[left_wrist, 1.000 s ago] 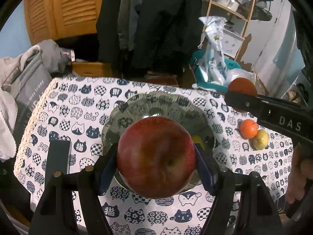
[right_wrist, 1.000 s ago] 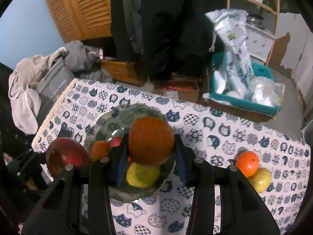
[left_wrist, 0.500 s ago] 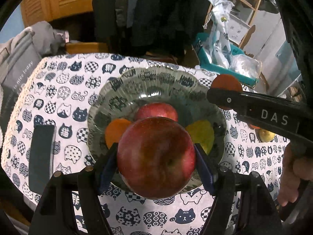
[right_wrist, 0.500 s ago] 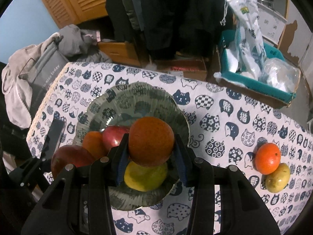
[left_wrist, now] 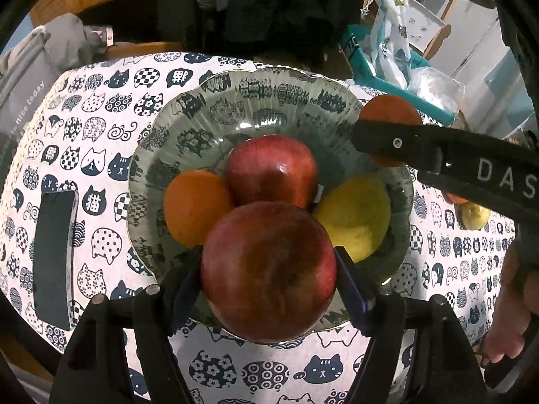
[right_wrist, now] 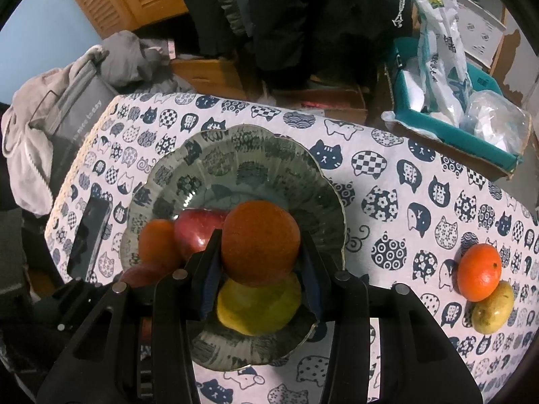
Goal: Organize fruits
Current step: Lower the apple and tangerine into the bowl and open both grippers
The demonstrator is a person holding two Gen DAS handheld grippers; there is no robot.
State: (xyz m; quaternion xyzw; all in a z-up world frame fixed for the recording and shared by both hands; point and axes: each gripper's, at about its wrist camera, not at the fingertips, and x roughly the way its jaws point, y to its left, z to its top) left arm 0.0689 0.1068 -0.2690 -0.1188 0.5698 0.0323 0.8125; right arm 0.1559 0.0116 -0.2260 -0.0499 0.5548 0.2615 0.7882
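Observation:
My left gripper is shut on a large red apple and holds it over the near rim of the patterned green bowl. The bowl holds a red apple, an orange and a yellow fruit. My right gripper is shut on a dark orange above the bowl, over the yellow fruit. In the left wrist view the right gripper's arm crosses the bowl's right side. A bright orange and a yellow-green fruit lie on the cloth at right.
A dark phone lies on the cat-print tablecloth left of the bowl. Beyond the far table edge are a grey bag with clothes, a teal box with plastic bags and hanging dark coats.
Both grippers have moved forward and down over the bowl with their fruit still held. The bowl and its fruit now fill more of both views.

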